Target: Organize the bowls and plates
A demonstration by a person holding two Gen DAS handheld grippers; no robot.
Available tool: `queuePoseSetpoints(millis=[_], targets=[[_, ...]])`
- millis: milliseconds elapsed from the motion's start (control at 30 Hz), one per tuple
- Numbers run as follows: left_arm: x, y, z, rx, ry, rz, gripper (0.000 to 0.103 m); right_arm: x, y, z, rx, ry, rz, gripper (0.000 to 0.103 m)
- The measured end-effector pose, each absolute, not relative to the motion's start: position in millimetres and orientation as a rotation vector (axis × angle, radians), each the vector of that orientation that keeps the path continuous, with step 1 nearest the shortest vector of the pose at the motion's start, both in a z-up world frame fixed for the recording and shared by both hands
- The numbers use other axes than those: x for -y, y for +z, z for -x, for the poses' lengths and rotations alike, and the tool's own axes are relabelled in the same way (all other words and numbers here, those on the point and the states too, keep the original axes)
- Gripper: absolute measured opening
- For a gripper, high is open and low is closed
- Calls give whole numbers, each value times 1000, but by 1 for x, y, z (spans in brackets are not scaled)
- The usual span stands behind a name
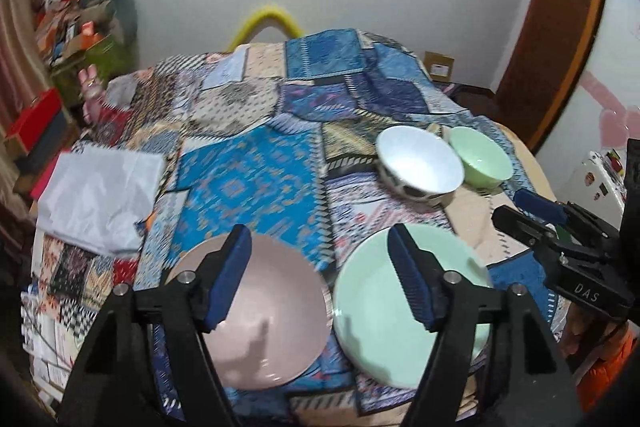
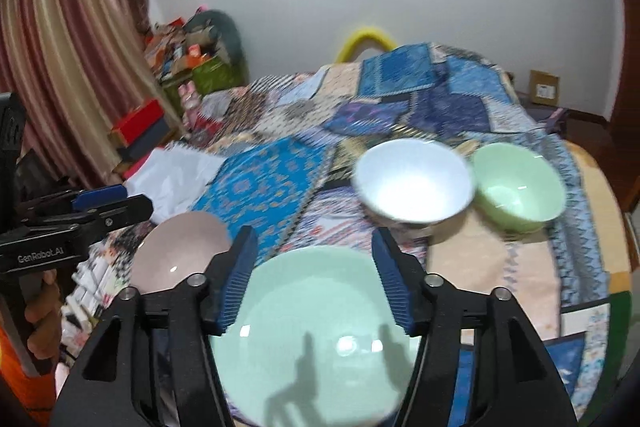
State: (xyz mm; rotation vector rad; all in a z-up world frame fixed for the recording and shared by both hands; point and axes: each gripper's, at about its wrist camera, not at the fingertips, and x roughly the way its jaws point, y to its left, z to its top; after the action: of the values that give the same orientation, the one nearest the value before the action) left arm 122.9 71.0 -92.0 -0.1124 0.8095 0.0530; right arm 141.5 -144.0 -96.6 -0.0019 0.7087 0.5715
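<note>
Green plate point(image 2: 320, 327) beneath right tool point(image 2: 316, 283)

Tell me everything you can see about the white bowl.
The white bowl is round and deep, glossy white inside like glazed ceramic, with dark blotches on its outer wall, seen from the left wrist. It looks empty and sits upright on the patchwork cloth, close beside the green bowl. Neither gripper touches it.
</note>
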Motion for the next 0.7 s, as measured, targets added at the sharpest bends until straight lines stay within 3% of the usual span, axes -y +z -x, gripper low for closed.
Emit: queuePoseSetpoints(millis=[233, 367, 700], targets=[[-37, -94, -159, -827, 6, 99, 80, 190, -92, -158, -695, 481, -25, 58], [-22, -100, -183, -844, 1, 94, 81, 208, -95, -171, -697, 439, -32, 63], [-12, -136, -248, -925, 16, 87, 81, 205, -136, -221, -795, 447, -79, 63]])
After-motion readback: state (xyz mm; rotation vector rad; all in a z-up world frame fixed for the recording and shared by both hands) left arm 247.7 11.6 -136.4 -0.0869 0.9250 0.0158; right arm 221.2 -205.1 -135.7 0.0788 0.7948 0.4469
